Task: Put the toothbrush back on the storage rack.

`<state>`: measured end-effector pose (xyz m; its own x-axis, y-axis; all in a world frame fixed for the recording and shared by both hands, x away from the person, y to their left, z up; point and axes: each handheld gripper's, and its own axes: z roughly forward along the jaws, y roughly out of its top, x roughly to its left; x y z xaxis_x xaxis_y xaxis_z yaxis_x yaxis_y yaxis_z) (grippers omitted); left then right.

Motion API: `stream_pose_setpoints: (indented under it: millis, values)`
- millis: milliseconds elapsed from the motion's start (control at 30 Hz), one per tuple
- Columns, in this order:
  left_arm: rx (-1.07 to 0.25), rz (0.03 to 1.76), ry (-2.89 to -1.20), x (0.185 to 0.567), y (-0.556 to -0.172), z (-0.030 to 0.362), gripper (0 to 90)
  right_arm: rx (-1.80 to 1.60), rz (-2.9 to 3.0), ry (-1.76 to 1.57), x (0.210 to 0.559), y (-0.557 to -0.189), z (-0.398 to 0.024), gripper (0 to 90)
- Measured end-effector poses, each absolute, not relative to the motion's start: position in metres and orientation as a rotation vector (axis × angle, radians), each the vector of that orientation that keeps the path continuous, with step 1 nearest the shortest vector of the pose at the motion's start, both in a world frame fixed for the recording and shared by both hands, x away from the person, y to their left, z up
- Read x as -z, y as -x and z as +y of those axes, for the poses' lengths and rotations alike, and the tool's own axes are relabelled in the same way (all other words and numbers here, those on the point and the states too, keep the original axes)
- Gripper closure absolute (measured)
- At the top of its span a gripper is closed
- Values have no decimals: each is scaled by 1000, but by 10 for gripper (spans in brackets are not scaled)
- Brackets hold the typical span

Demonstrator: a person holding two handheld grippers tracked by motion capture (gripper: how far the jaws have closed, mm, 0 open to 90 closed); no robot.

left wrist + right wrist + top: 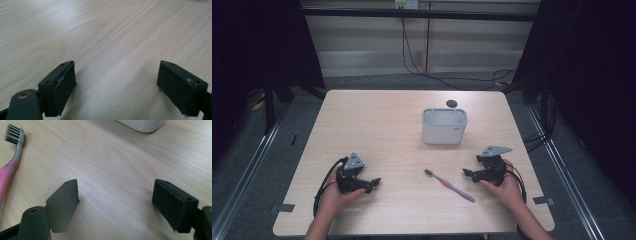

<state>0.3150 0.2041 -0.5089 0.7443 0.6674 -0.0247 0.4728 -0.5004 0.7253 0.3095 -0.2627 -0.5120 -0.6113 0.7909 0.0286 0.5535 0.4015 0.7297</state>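
Observation:
A pink toothbrush [451,185] with a grey head lies flat on the wooden table [377,120], between the two hands. In the right gripper view the toothbrush [10,162] lies at the far left, bristles pointing away. A white rectangular holder [444,126] stands upright behind it; its lower edge [141,124] shows at the top of the right gripper view. My left gripper [374,183] rests low on the table at the left, open, with bare wood between its jaws [117,85]. My right gripper [467,173] sits right of the toothbrush, open and empty [116,200].
A small dark round spot [451,103] marks the table behind the holder. Cables run across the floor beyond the far edge. Dark curtains and metal rails flank the table on both sides.

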Motion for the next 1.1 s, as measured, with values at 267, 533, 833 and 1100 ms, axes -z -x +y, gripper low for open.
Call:
stream_pose_setpoints:
  millis: [267, 533, 833, 1100]
  values:
    - [-322, 855, -2184, 509, -316, 206, 149, -1022, 2343, -1185, 511, -310, -261, 182]
    - [-332, 849, -2195, 509, -315, 204, 149, -913, 2459, -1189, 502, -316, -249, 183]
    - [-326, 850, -2188, 509, -316, 206, 149, -868, 2568, -1167, 486, -317, -235, 277]
    - [-324, 854, -2186, 509, -316, 206, 149, -820, 2670, -1117, 467, -322, -212, 357]
